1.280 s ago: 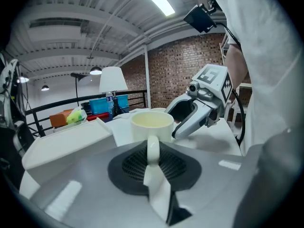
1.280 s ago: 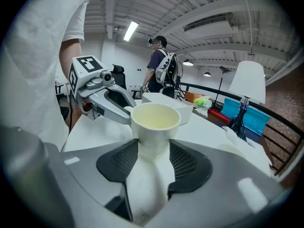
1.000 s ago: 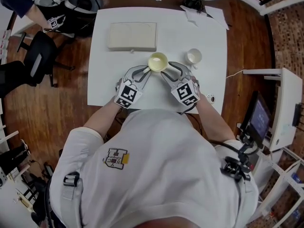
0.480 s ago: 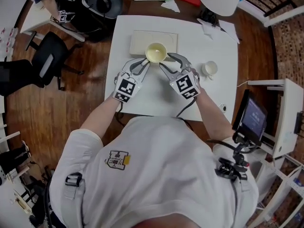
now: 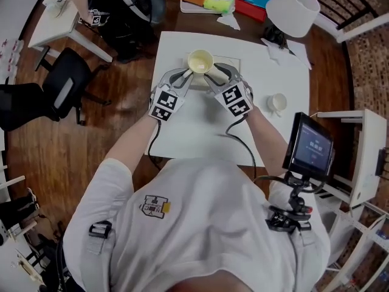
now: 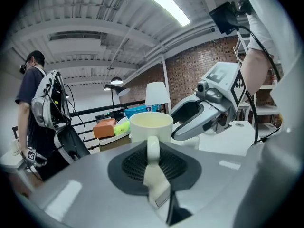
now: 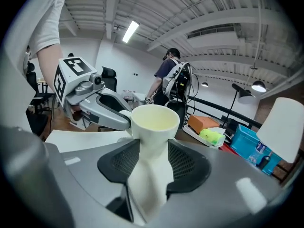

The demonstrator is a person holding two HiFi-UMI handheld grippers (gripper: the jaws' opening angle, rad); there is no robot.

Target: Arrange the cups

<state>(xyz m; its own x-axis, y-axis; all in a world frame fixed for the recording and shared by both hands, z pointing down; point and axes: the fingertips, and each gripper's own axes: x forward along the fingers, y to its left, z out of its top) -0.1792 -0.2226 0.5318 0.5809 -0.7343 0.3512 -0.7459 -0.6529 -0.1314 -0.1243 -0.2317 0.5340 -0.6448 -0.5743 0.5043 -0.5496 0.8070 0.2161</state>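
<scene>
A cream cup [image 5: 200, 61] hangs in the air between both grippers, over the far part of the white table [image 5: 200, 132]. My left gripper [image 5: 188, 76] is shut on its handle [image 6: 153, 148], seen end-on in the left gripper view. My right gripper [image 5: 213, 75] grips the cup's body [image 7: 154, 122] from the other side, and its jaws are closing on it. Each gripper view shows the other gripper beyond the cup: the right gripper [image 6: 204, 113] and the left gripper [image 7: 95, 106]. A second, smaller white cup [image 5: 278, 102] stands near the table's right edge.
A beige rectangular pad [image 5: 234, 64] lies on the table under the held cup. A white lamp [image 5: 293, 8] stands at the far right corner, a screen on a stand [image 5: 310, 148] to the right, and a black chair [image 5: 67, 90] to the left. A person [image 7: 173, 84] stands beyond the table.
Both grippers have carried the cup together away from me, from the middle of the table to above the beige pad. The small white cup has stayed where it was.
</scene>
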